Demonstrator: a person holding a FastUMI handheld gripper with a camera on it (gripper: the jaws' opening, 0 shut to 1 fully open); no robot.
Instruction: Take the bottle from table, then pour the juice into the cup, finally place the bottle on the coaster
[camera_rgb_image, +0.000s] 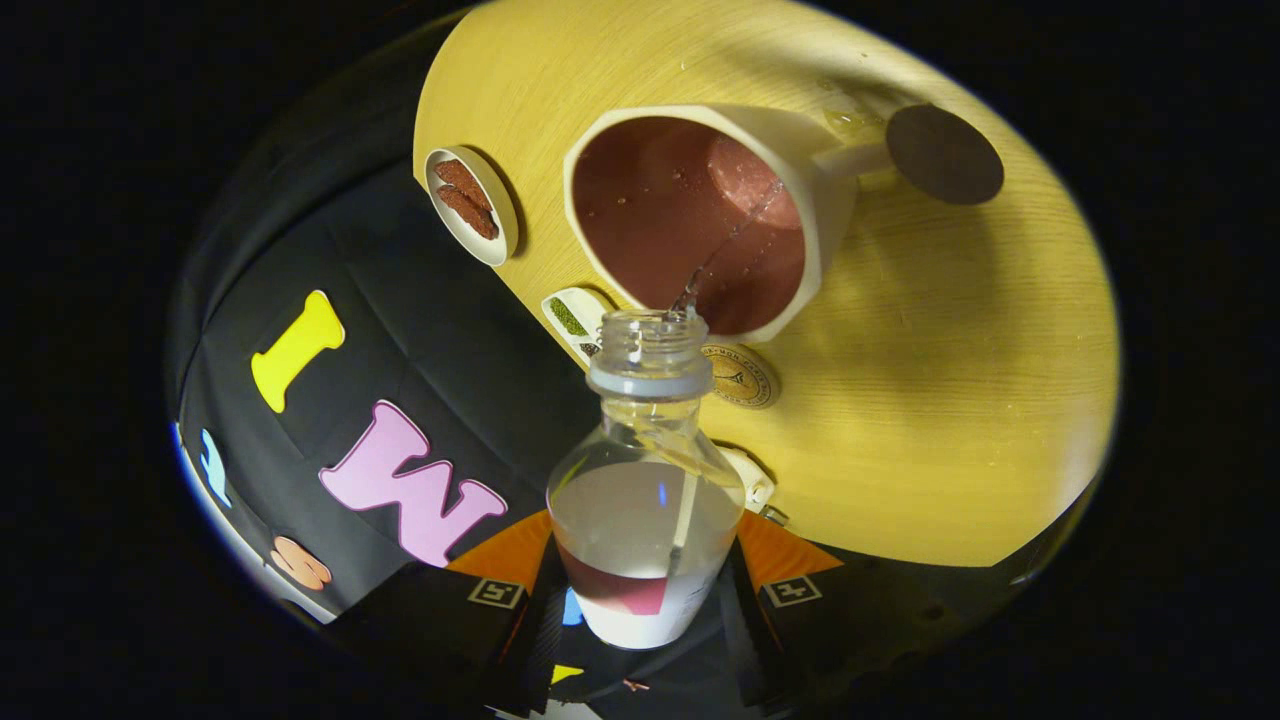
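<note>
Jaws clamp the bottle (645, 500), its neck tipped forward, streaming into the cup (700, 220).

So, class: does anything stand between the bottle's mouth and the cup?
Nothing visible does. The gripper is shut on the bottle, whose open mouth sits at the cup rim, liquid streaming straight in.

We see a round, pale yellow wood-grain table (950, 400) under warm light, black quilted cloth wall (400, 300) behind it
</note>
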